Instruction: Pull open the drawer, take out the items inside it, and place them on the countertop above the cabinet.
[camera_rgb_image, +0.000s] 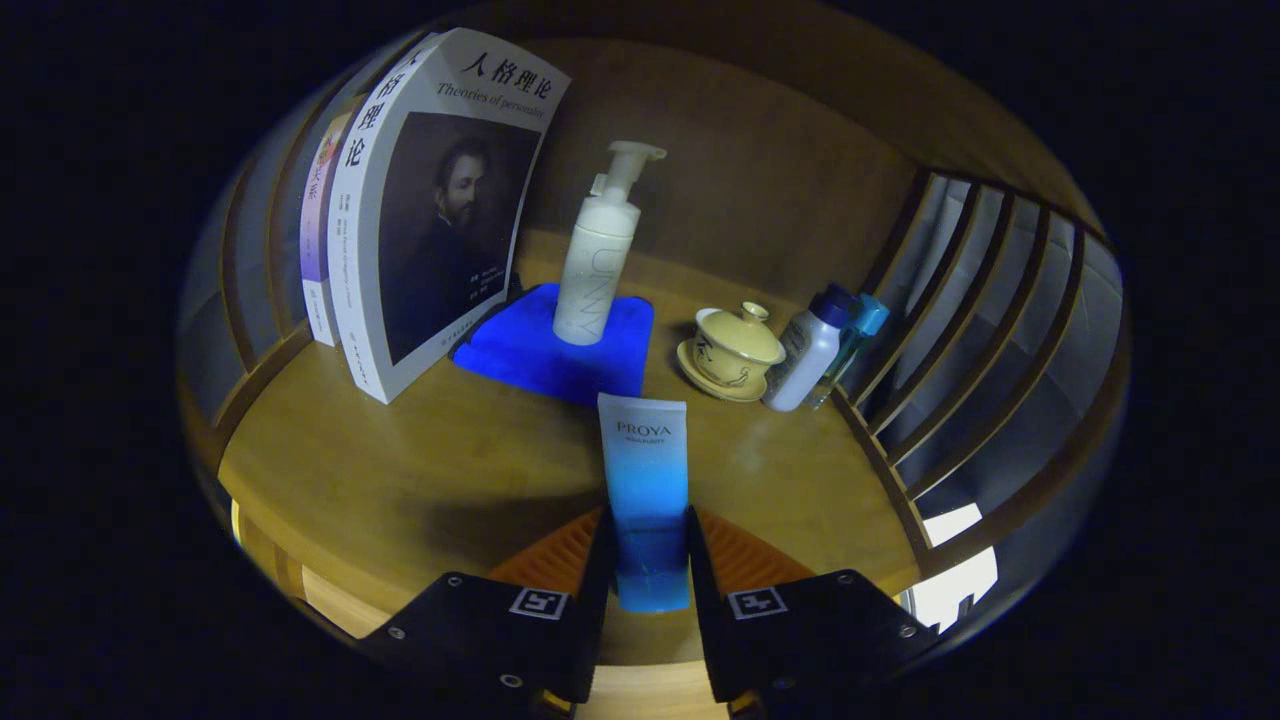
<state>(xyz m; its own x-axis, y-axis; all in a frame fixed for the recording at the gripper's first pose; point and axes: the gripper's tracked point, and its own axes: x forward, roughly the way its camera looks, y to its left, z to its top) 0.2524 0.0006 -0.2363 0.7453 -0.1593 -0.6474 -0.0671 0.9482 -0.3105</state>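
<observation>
Between gripper (647, 560) jaws: blue tube (647, 490)

Fisheye camera riding on the gripper (648, 560), facing forward along its fingers, close above the wooden countertop (440, 470)

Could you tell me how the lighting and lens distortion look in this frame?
Gripper view: dim warm light; the blue cloth glows oversaturated; a shadow lies on the countertop left of the tube clamped in the gripper; fisheye bends the books and slats.
</observation>
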